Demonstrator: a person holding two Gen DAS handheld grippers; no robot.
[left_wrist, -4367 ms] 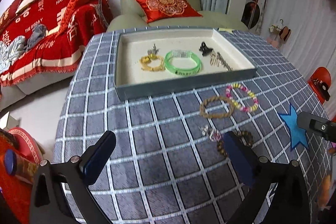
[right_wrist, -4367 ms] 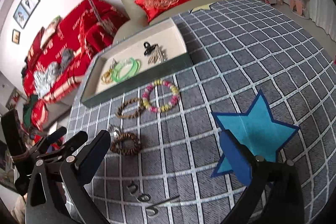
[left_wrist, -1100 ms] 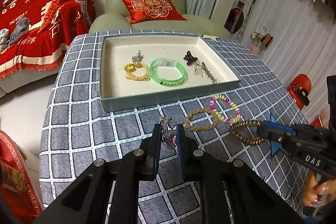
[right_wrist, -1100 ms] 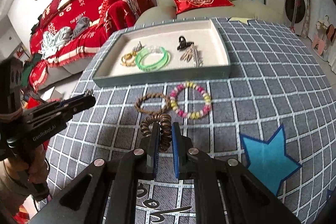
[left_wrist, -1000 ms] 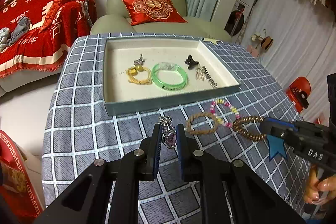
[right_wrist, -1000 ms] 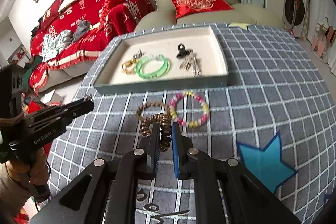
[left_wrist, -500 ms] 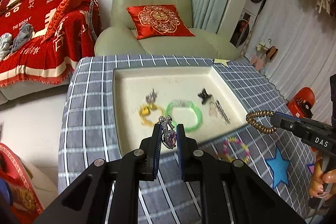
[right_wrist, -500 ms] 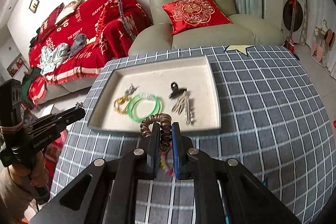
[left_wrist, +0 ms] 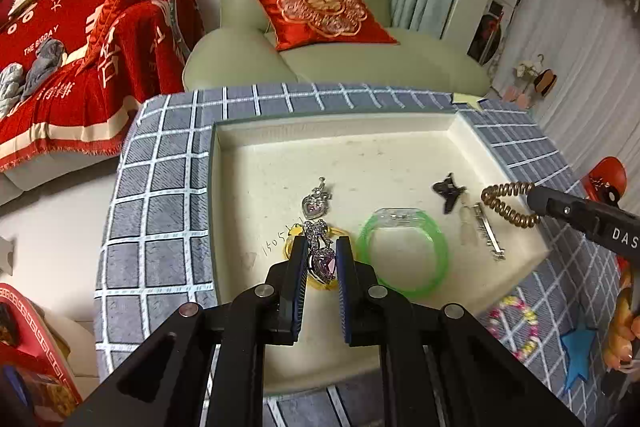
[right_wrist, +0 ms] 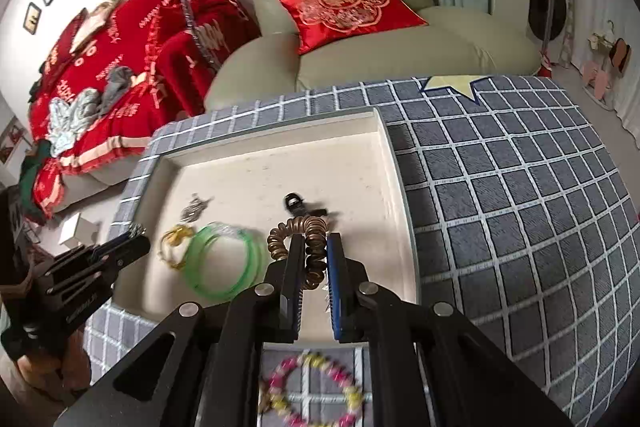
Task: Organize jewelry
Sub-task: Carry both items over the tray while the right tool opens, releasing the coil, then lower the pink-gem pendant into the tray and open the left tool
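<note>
Black angular linkage arms on the left gripper [left_wrist: 322, 259], silver round screws at joints, blue-edged finger pads. Same build on the right gripper [right_wrist: 313, 255]; white lettering along both bodies.

We see bare floor across the far half of the tray [left_wrist: 460, 125]. Its near half is crowded: silver pendant [left_wrist: 317, 202], yellow ring [left_wrist: 294, 247], green bangle [left_wrist: 404, 255], black clip [left_wrist: 448, 189], hairpins [left_wrist: 486, 229]. Raised tray walls bound every side.
</note>
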